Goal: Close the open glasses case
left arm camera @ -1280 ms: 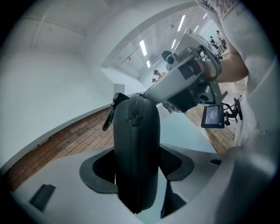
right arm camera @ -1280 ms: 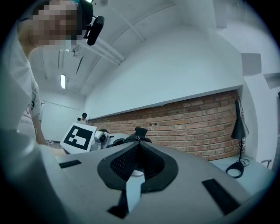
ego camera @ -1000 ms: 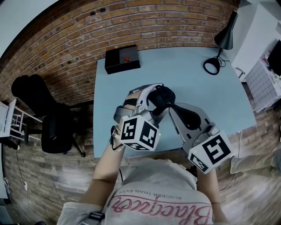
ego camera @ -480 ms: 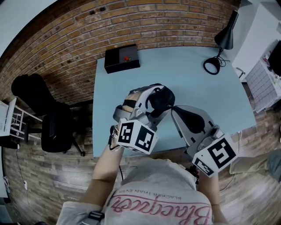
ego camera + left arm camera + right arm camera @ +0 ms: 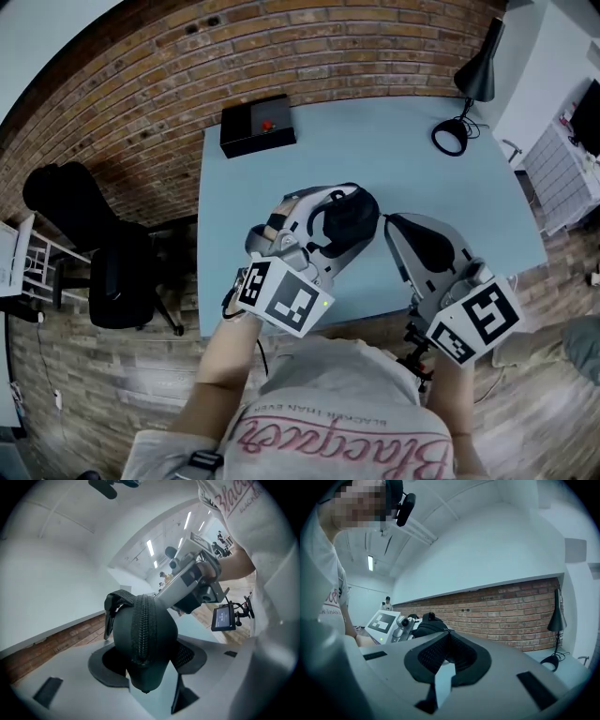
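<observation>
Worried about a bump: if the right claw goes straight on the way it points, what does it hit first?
Probably the black glasses case in the left claw, just beyond the right claw and slightly off its line. Depth is unclear, so it might slip past toward the brick wall.

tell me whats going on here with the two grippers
A person holds a gripper in each hand over a blue table. The left gripper is clamped on a black zip case, whose zip looks shut along the side in view. The right gripper is shut and empty, beside the case and apart from it.
</observation>
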A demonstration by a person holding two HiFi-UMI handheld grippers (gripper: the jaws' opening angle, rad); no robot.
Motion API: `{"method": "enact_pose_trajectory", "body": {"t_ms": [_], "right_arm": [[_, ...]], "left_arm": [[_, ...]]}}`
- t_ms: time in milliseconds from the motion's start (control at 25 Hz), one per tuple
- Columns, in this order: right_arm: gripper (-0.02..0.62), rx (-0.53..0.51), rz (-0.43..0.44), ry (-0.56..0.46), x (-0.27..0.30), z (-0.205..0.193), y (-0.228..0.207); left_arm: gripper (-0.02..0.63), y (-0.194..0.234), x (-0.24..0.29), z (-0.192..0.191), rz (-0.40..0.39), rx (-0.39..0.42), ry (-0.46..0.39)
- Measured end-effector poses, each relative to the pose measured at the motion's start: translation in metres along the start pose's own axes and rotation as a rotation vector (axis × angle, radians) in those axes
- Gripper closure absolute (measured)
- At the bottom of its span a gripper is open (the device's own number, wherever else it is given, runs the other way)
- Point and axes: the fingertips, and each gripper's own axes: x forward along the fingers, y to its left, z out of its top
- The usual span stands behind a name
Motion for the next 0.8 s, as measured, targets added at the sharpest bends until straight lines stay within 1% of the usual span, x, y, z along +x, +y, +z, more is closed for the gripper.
{"method": "enact_pose_trajectory", "body": {"t_ms": [200, 360, 480, 640, 800], "right_arm": [[0.575, 0.009, -0.01, 0.017, 0.004, -0.008, -0.007], [0.575, -0.001, -0.018, 0.045, 0.009, -0.016, -0.014], [0.575, 0.003, -0.014, 0.056, 0.011, -0.021, -0.016], [0.575, 0.015, -0.012, 0.063, 0.014, -0.026, -0.019], [0.575, 0.027, -0.003, 0.058, 0.017, -0.027, -0.02]], "left_arm": [[0.353, -0.002, -0.007, 0.009, -0.041, -0.08, -0.079], [0.353, -0.001, -0.011, 0.012, -0.067, -0.119, -0.118], [0.353, -0.001, -0.015, 0.015, -0.087, -0.129, -0.145], [0.353, 0.002, -0.022, 0.024, -0.112, -0.17, -0.228], [0.353, 0.006, -0.023, 0.024, -0.116, -0.2, -0.256]]}}
